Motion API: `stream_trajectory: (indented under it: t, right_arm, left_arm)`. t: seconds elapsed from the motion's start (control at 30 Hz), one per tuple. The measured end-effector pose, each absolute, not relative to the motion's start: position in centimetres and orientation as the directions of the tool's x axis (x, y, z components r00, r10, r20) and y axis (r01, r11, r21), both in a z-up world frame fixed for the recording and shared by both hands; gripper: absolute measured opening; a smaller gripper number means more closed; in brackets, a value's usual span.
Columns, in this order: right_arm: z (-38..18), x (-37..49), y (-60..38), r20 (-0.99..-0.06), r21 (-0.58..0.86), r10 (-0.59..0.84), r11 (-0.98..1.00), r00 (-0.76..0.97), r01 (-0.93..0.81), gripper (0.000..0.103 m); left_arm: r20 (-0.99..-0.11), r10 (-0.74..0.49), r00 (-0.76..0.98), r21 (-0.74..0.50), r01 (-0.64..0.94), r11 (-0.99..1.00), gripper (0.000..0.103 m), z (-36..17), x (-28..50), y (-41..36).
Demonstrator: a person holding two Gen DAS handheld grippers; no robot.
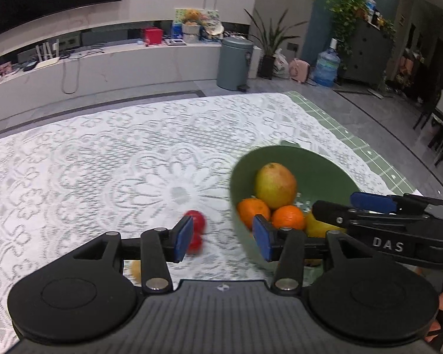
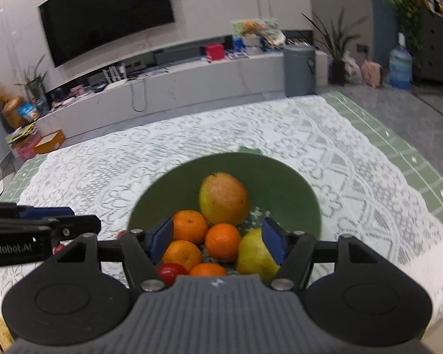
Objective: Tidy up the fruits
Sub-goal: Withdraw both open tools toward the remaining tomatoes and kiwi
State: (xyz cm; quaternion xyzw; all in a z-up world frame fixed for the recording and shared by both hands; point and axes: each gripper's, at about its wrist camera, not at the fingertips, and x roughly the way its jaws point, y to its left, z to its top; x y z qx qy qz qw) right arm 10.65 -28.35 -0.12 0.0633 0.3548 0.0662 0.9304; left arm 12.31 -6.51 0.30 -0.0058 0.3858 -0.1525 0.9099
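Fruit sits piled in a green bowl (image 2: 295, 183) on a white lace tablecloth (image 1: 103, 162), which covers a green gridded mat (image 2: 413, 153). My right gripper (image 2: 218, 240) hangs over the bowl's near side w/ blue pads spread apart, gripping nothing; the fruit lies below and between them. In the bowl: a big yellow-red pear (image 2: 224, 198) toward the far side, four oranges (image 2: 223, 242) clustered in front of it, a yellow-green pear (image 2: 255, 255) just beside my right-hand pad, and a small red fruit (image 2: 169, 271) at the near edge, partly hidden by my own body.

My left gripper (image 1: 223, 237) is to the left of the bowl, jaws released too, nothing clamped. Past its left pad, a pair of small red fruits (image 1: 196, 231) lies on the cloth, blurred, near the bowl but outside it. A yellowish item (image 1: 136, 270) shows under the left finger linkage; can't tell what it is.

Bkgd: wall TV (image 2: 106, 11), long low white cabinet (image 1: 103, 67), grey-green bin (image 1: 234, 62), potted plant (image 1: 270, 44), blue water jug (image 1: 326, 66).
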Motion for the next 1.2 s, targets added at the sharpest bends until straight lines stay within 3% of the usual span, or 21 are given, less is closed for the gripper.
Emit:
stream_trajectory:
  t: [0.43,0.67,0.8,1.2]
  right_arm:
    - [0.8,9.5,-21.7,-0.563,0.113,0.298,0.952,0.771,-0.285,0.064]
    - [-0.1,9.1,-16.8,-0.575,0.018,0.345,0.912,0.742,-0.410,0.064]
    - [-0.9,9.2,-14.9,-0.595,-0.018,0.352,0.893,0.723,-0.449,0.058]
    - [-3.7,12.1,-11.5,-0.660,-0.005,0.345,0.886,0.668,-0.463,0.051]
  left_arm:
    - [-0.703,-0.229,0.673,-0.177,0.146,0.973,0.055,-0.4,12.2,0.9]
    - [-0.702,-0.222,0.676,-0.223,0.088,0.971,0.055,-1.7,12.3,4.6]
    - [-0.699,-0.231,0.677,-0.259,0.062,0.964,0.055,-2.5,12.6,6.2]
    - [-0.705,-0.249,0.664,-0.314,0.022,0.949,0.055,-4.7,13.2,8.5]
